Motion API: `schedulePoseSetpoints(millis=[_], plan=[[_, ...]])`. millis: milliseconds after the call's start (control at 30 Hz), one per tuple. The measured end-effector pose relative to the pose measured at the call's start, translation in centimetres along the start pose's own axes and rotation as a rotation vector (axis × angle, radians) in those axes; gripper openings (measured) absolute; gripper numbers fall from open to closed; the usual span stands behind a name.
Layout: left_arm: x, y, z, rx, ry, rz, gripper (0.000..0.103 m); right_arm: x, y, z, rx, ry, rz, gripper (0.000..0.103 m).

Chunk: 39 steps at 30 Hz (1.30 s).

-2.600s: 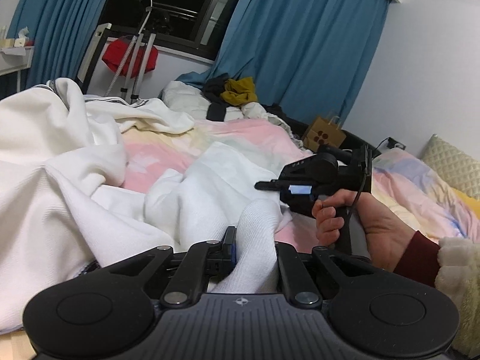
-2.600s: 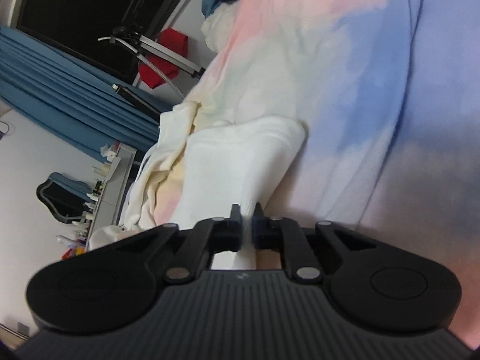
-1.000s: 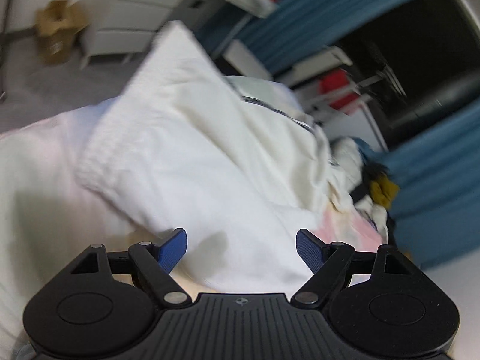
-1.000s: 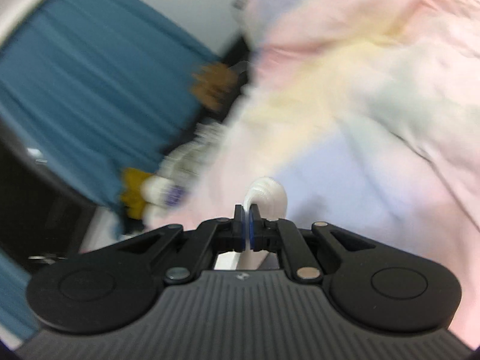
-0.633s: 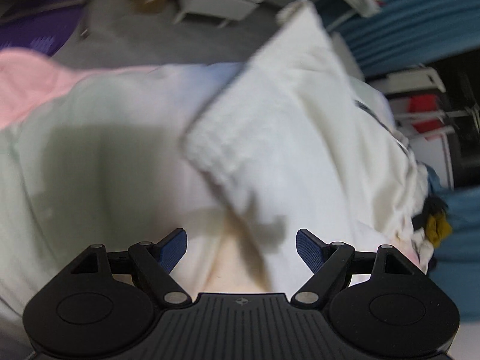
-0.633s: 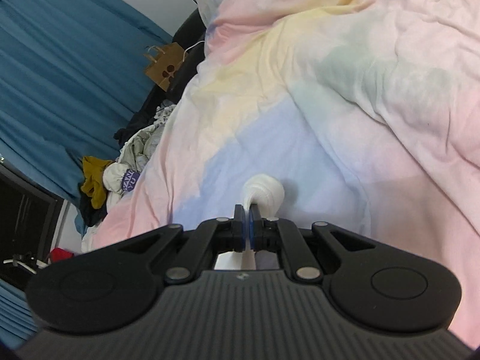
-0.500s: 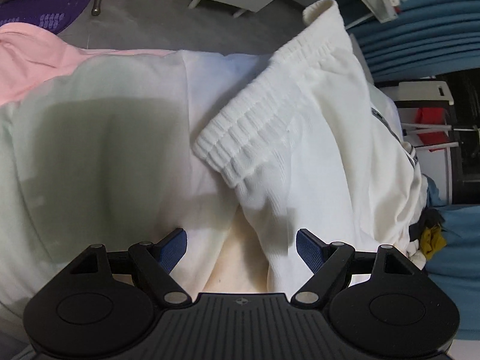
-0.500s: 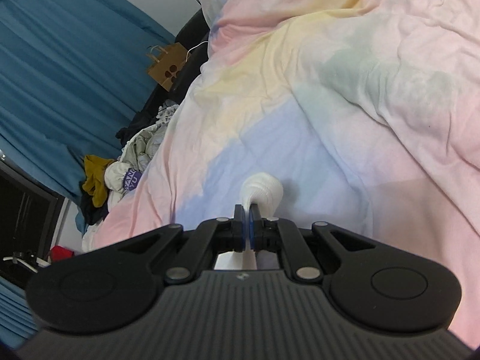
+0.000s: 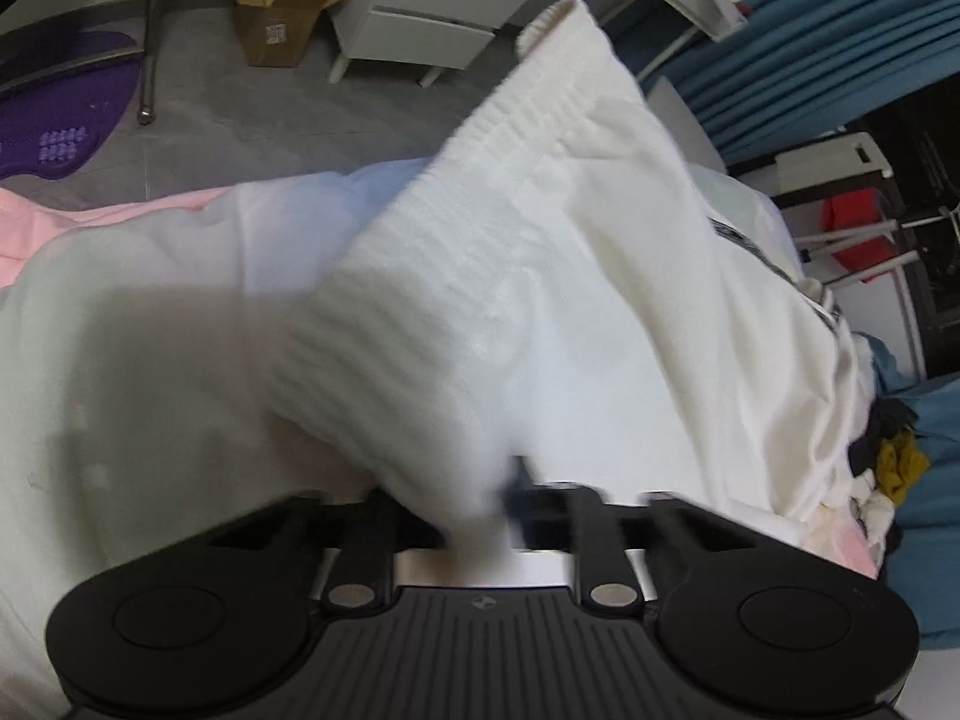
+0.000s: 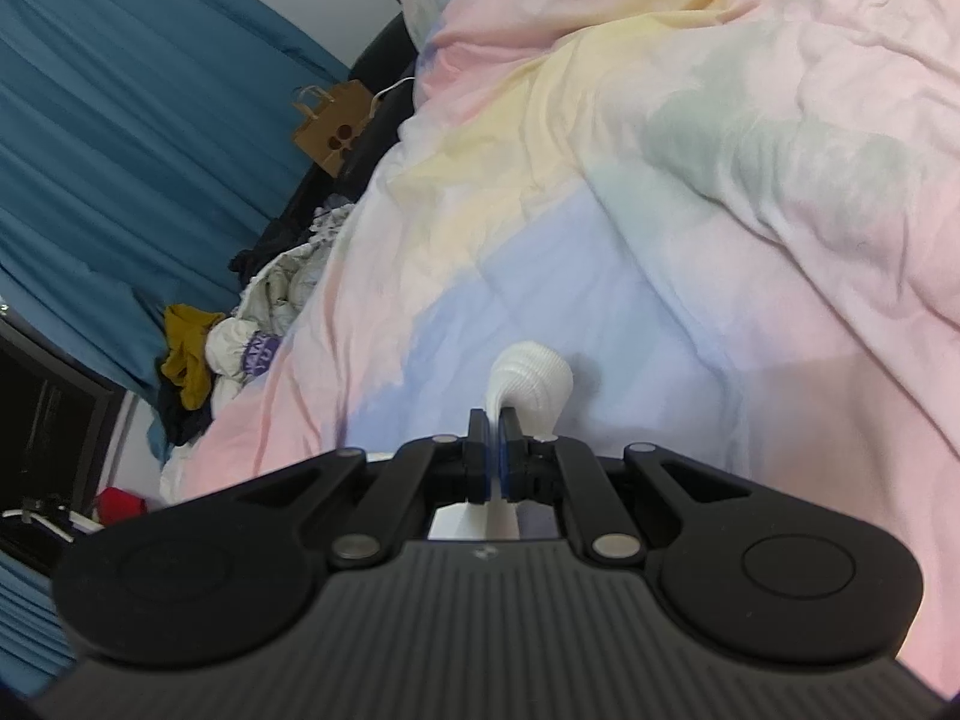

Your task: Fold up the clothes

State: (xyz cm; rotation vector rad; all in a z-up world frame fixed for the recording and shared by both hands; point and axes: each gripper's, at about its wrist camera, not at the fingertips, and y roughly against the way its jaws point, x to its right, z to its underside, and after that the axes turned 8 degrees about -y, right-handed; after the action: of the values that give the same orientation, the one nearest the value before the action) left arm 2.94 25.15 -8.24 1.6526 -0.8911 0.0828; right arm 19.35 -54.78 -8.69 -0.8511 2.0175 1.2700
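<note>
My left gripper is blurred, its jaws nearly together on the garment's ribbed hem at the bed's edge.

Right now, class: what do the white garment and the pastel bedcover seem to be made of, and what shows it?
White garment: a thick, matte knit, probably cotton; its hem shows raised ribs.
Pastel bedcover: a thin, matte woven cloth, perhaps cotton, over soft padding; it creases finely and puffs.

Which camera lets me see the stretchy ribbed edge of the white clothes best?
The left wrist view: the ribbed edge of the white garment runs wide across the picture, a bit blurred. The right wrist view shows only a small ribbed bunch poking past the right gripper.
</note>
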Motion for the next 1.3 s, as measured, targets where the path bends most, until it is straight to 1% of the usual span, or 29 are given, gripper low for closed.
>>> schedulePoseSetpoints(millis=[100, 200, 267, 333, 433, 500, 533, 567, 600, 633, 667, 733, 767, 833, 867, 900, 933, 967, 1000, 1067, 1167, 1233, 1300], plan=[[0.8, 1.5, -0.1, 0.039, -0.023, 0.015, 0.007, -0.2, 0.6, 0.0, 0.020, 0.005, -0.011, 0.006], [1.1, 4.1, -0.1, 0.067, -0.056, 0.025, 0.006, 0.1, 1.2, -0.1, 0.042, -0.008, -0.004, 0.006], [0.8, 5.2, -0.2, 0.063, -0.073, 0.023, 0.006, 0.6, 1.2, -0.2, 0.039, -0.020, 0.036, 0.006], [0.3, 5.4, -0.3, 0.049, -0.089, 0.008, 0.007, 1.4, 0.4, 0.1, 0.008, -0.015, 0.112, 0.006], [-1.2, 4.6, -0.3, 0.011, -0.100, -0.011, 0.008, 3.0, -1.6, 0.8, -0.060, -0.013, 0.241, 0.006], [-2.2, 4.1, -0.2, -0.010, -0.102, -0.013, 0.009, 3.8, -2.3, 1.1, -0.085, -0.027, 0.263, 0.006], [-2.4, 4.1, -0.1, -0.010, -0.100, -0.002, 0.011, 3.7, -2.2, 1.1, -0.082, -0.021, 0.263, 0.006], [-2.5, 4.2, 0.0, -0.010, -0.103, 0.004, 0.014, 3.5, -2.0, 1.1, -0.075, -0.017, 0.258, 0.007], [-2.5, 4.6, 0.1, -0.010, -0.117, -0.002, 0.018, 3.2, -1.7, 1.1, -0.067, -0.018, 0.249, 0.008], [-2.3, 5.1, 0.2, -0.008, -0.140, -0.016, 0.024, 3.0, -1.3, 1.1, -0.053, -0.021, 0.239, 0.008], [-2.0, 5.6, 0.3, -0.001, -0.166, -0.026, 0.027, 2.8, -0.9, 1.1, -0.041, -0.023, 0.229, 0.008], [-1.3, 6.7, 0.5, 0.020, -0.222, -0.020, 0.047, 1.9, -0.2, 1.1, -0.019, 0.006, 0.213, 0.009], [-0.9, 7.3, 0.5, 0.035, -0.248, -0.015, 0.051, 1.5, 0.2, 1.1, -0.008, 0.022, 0.205, 0.011], [0.4, 8.4, 1.0, 0.071, -0.314, -0.011, 0.058, 0.3, 1.0, 1.1, 0.024, 0.082, 0.202, 0.020], [1.1, 9.0, 1.4, 0.090, -0.350, -0.010, 0.060, -0.3, 1.5, 1.1, 0.049, 0.105, 0.193, 0.033], [1.8, 9.6, 1.7, 0.109, -0.386, -0.009, 0.065, -0.8, 2.1, 1.1, 0.075, 0.126, 0.182, 0.048], [2.5, 10.0, 2.1, 0.127, -0.423, -0.010, 0.069, -1.4, 2.7, 1.0, 0.102, 0.147, 0.170, 0.055], [3.4, 10.2, 2.6, 0.145, -0.461, -0.014, 0.070, -1.8, 3.3, 1.0, 0.129, 0.165, 0.156, 0.065], [4.2, 10.5, 3.1, 0.164, -0.501, -0.020, 0.073, -2.4, 4.0, 1.0, 0.160, 0.191, 0.142, 0.069], [5.6, 11.3, 4.2, 0.205, -0.568, -0.030, 0.076, -3.5, 5.2, 1.2, 0.216, 0.247, 0.115, 0.070], [7.8, 12.5, 5.9, 0.284, -0.646, -0.031, 0.081, -5.1, 6.5, 2.0, 0.249, 0.332, 0.066, 0.070], [9.0, 13.0, 7.0, 0.323, -0.688, -0.035, 0.081, -6.1, 7.2, 2.8, 0.240, 0.374, 0.015, 0.070], [10.0, 13.2, 7.8, 0.339, -0.711, -0.024, 0.081, -7.0, 7.9, 3.8, 0.219, 0.414, -0.047, 0.070]])
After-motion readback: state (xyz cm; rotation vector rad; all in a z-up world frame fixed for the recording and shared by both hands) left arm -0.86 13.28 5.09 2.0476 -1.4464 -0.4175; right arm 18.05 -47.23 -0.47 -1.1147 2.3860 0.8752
